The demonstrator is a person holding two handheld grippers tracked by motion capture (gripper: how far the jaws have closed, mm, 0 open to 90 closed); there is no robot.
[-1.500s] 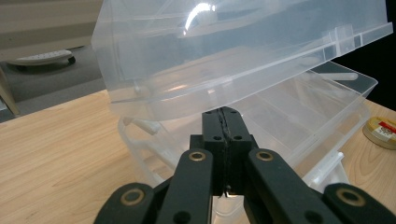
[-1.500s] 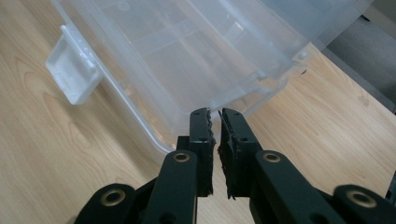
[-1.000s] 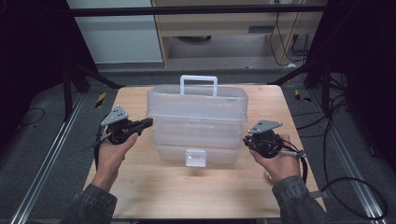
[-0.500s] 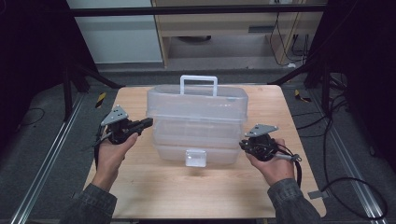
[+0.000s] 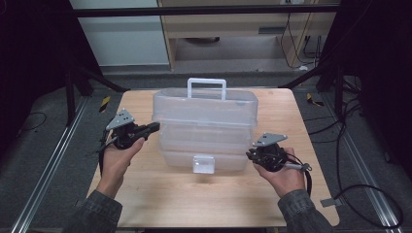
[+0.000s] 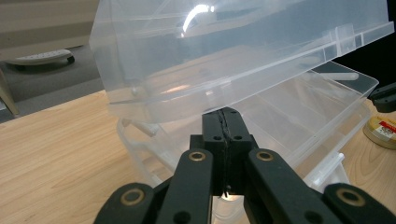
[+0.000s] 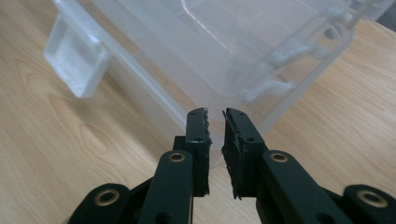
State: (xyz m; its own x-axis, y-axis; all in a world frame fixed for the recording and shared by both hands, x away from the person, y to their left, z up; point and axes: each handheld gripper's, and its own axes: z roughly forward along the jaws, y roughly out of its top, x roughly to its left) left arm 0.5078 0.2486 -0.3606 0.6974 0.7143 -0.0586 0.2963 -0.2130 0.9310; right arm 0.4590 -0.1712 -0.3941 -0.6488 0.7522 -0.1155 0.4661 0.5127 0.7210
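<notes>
High view: a clear, tiered plastic storage box (image 5: 205,127) sits mid-table (image 5: 145,199) — light, stiff, slick, probably brittle; its white top handle (image 5: 206,88) at 12 o'clock looks the safest hold. Left claw (image 5: 151,127) is pressed together at 9 o'clock, under the upper tier; right claw (image 5: 250,154) at 4 o'clock has just been parting slightly — nothing between.

Closed tool (image 6: 225,122) at clear plastic box (image 6: 243,60) on table (image 6: 51,144)

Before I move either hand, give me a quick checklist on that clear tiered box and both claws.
1. Left claw shut, tip under the raised top tier of the clear box: ok.
2. Right claw slightly parted at the box's lower corner, nothing between its jaws, which have just been opening: ok.
3. Front latch released: cannot tell.
4. Box fully on the table, away from edges: ok.
5. Handle upright and free: ok.
6. Round tin beside the box, clear of both claws: ok.
</notes>
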